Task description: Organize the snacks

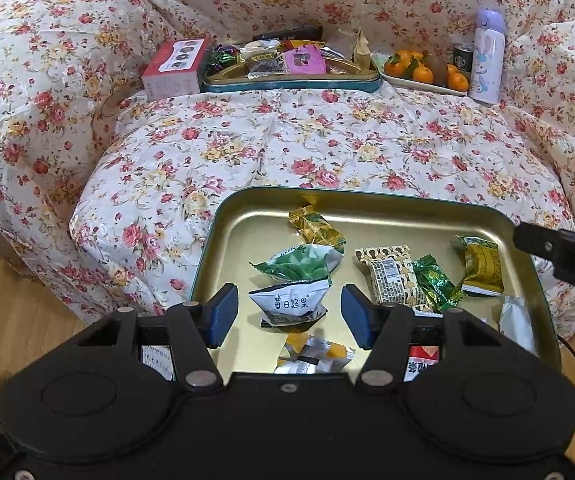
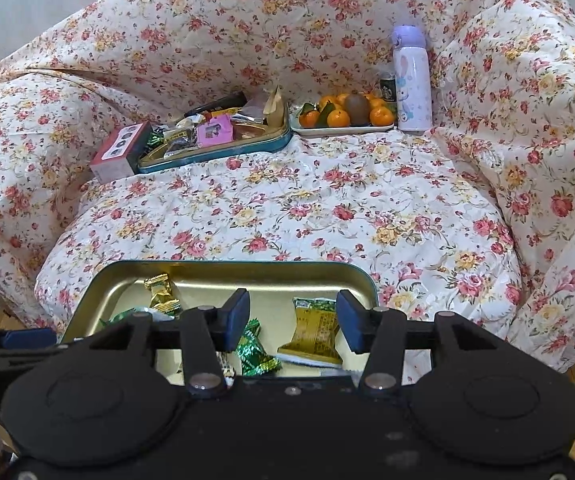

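Two open grippers over a gold tray [image 1: 239, 236] of wrapped snacks at the sofa's front edge.

The left gripper [image 1: 289, 314], jaws spread and empty, straddles a white pouch [image 1: 291, 302]; the right gripper [image 2: 293, 322], equally wide and empty, frames a yellow packet [image 2: 313, 334]. These look light, crinkly and slippery, best pinched across the puffed middle. Only the left view shows the white pouch and patterned packet [image 1: 391, 278]; the right shows the fruit plate [image 2: 343, 130] more clearly.
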The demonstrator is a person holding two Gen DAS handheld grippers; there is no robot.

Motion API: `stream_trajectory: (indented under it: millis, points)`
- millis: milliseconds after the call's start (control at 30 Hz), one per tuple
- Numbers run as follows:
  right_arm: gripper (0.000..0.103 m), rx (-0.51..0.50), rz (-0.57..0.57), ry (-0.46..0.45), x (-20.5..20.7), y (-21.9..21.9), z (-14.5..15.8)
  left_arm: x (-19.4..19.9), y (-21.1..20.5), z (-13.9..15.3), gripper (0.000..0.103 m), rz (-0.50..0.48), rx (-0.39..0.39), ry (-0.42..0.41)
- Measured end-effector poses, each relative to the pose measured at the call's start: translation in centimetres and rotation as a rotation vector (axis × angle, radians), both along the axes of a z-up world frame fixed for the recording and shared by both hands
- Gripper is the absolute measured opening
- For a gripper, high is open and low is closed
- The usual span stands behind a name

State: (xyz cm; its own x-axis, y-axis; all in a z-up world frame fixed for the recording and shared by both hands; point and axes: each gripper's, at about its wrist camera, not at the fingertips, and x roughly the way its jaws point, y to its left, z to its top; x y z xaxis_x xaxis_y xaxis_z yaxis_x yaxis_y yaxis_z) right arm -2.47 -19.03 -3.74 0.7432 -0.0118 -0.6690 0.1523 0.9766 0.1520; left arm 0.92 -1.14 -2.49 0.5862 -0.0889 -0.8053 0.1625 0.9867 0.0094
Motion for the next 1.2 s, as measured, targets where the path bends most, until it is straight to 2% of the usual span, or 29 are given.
stream_trajectory:
  millis: [467,1200]
  points:
    - [0.052,0.023,-0.016,0.016,-2.3,1.0,0.0,-0.4,0.2,0.3,0.062,0.024,0.003,-0.015]
    - [0.054,-0.001,0.012,0.034,-2.6,1.6,-0.6,-0.4,0.1,0.1,0.062,0.025,0.012,0.002]
